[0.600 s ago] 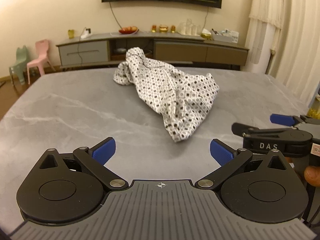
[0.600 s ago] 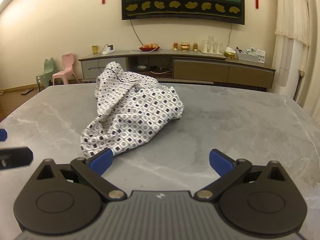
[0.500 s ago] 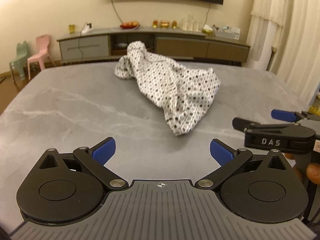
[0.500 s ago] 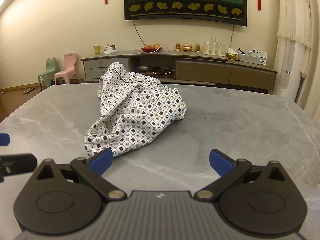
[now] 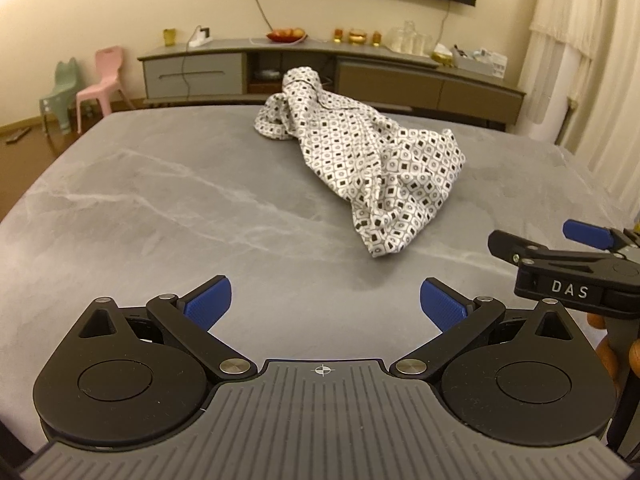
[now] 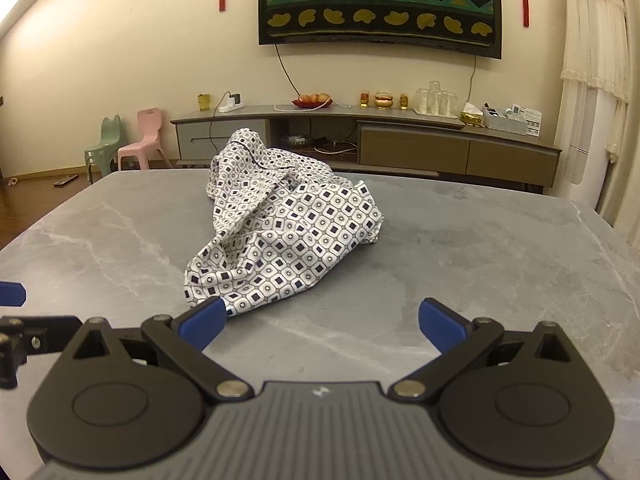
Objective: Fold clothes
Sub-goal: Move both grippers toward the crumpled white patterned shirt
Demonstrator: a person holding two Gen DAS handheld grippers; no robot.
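So, garment spot: we've got the patterned garment [image 5: 372, 168] lying crumpled on the grey marble table [image 5: 160, 208], out ahead of both grippers.
Left gripper: our left gripper [image 5: 325, 304] has its blue pads spread wide, nothing between them; the cloth's near tip sits ahead and a bit right, apart from the pads.
Right gripper: our right gripper [image 6: 320, 320] is spread wide too; its left pad [image 6: 202, 320] looks just beside the cloth's near corner, though we can't tell if it touches.
Look: white fabric with small dark squares in rings, bunched into a long heap, far end humped up.
Containers: red dish [image 6: 311, 102] of fruit on the TV cabinet [image 6: 400, 136], upturned glasses [image 6: 436, 100] on a tray.
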